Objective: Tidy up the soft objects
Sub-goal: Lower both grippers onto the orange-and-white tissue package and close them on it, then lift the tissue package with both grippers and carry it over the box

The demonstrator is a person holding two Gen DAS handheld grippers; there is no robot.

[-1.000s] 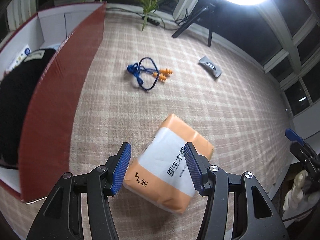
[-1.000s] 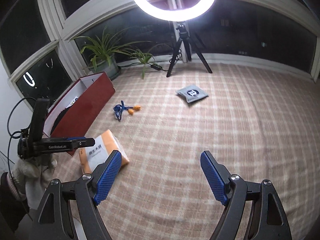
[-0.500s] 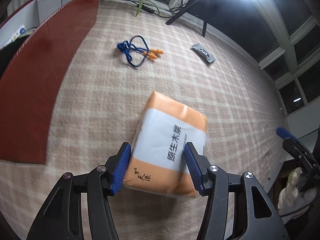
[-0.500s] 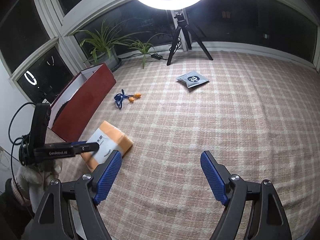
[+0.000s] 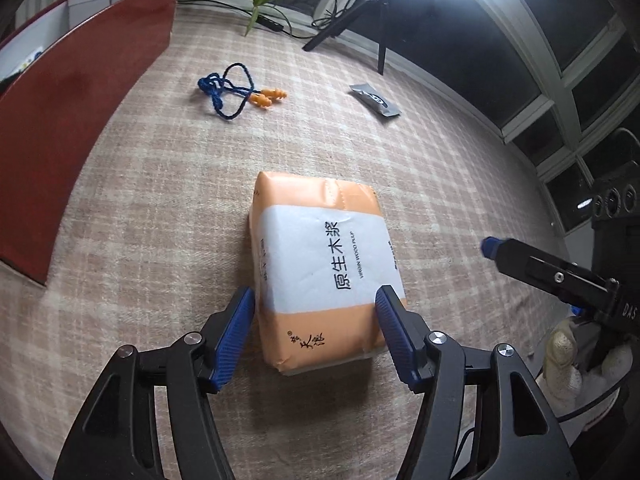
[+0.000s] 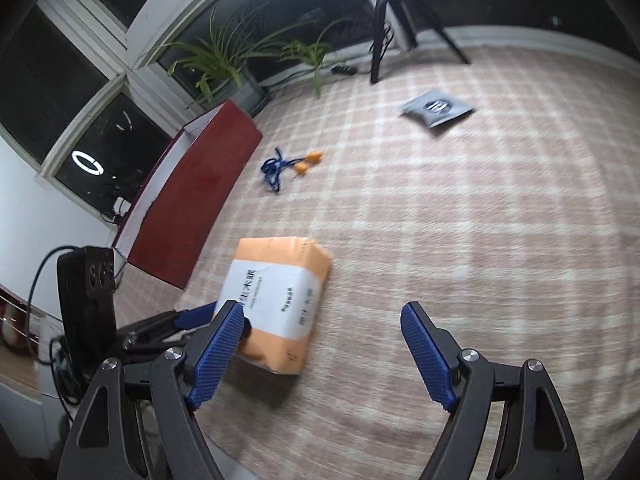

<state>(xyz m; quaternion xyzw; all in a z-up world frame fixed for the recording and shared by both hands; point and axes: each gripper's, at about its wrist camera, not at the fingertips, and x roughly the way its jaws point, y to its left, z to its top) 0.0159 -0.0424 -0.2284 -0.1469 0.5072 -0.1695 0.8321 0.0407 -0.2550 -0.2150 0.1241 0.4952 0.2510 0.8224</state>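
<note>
Tissue pack (image 5: 324, 264) is straddled by the left gripper (image 5: 316, 334), whose jaws are opening around it; the right gripper (image 6: 324, 354) is held spread, nothing between its fingers

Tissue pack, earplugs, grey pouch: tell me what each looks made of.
Tissue pack: thin plastic film, slightly glossy, wrinkled at its sealed end; the print reads virgin wood pulp, so probably paper tissue inside.
Earplugs: orange, ribbed, likely soft rubber or silicone, on a blue braided cord.
Grey pouch: matte, crimped edges, perhaps foil or plastic film; too blurred to be sure.
</note>
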